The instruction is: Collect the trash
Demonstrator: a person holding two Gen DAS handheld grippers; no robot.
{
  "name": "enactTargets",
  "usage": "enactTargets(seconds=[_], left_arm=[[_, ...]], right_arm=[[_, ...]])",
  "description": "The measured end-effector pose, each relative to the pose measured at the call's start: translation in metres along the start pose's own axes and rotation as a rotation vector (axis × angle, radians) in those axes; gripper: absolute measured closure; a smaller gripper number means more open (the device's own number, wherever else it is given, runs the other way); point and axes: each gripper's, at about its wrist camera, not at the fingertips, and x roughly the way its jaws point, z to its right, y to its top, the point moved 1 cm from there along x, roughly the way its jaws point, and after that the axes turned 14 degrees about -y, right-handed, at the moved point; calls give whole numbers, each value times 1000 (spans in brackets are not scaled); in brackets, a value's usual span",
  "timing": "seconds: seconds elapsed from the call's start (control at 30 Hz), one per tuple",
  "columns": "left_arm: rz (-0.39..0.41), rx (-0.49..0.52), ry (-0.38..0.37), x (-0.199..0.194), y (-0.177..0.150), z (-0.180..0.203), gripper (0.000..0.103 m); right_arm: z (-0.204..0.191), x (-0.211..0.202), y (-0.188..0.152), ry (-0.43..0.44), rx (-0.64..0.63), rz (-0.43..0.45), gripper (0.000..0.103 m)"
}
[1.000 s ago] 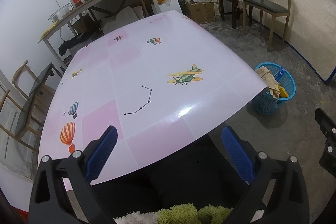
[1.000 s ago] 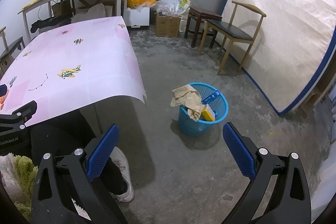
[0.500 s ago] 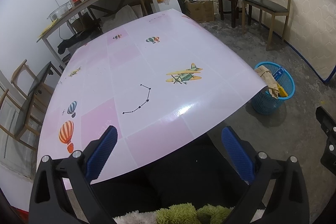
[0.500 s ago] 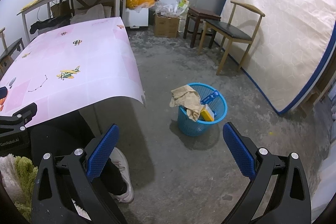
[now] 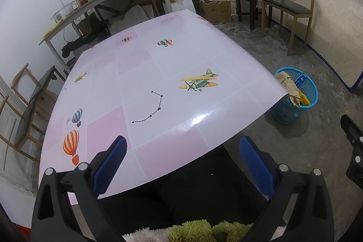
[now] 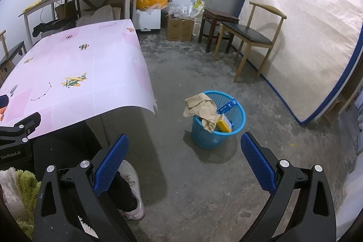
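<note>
White shoe (image 6: 132, 187) under right hand-held gripper (image 6: 185, 165) only

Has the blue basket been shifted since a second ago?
No. The blue basket stands at the same spot beside the table corner; only the camera drifts slightly.

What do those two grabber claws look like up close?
The left gripper and right gripper match: black plastic frames with silver screws and two fingers with bumpy blue pads. In the right view, the left one's body carries white "GenRobot.AI" lettering.
</note>
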Motion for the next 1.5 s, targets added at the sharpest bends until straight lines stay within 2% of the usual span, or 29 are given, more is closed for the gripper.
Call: enactTargets(seconds=[1.5], left_arm=[[-15, -15, -10, 1, -1, 1, 6]], right_arm=[[-2, 1, 2, 1, 2, 0, 8]])
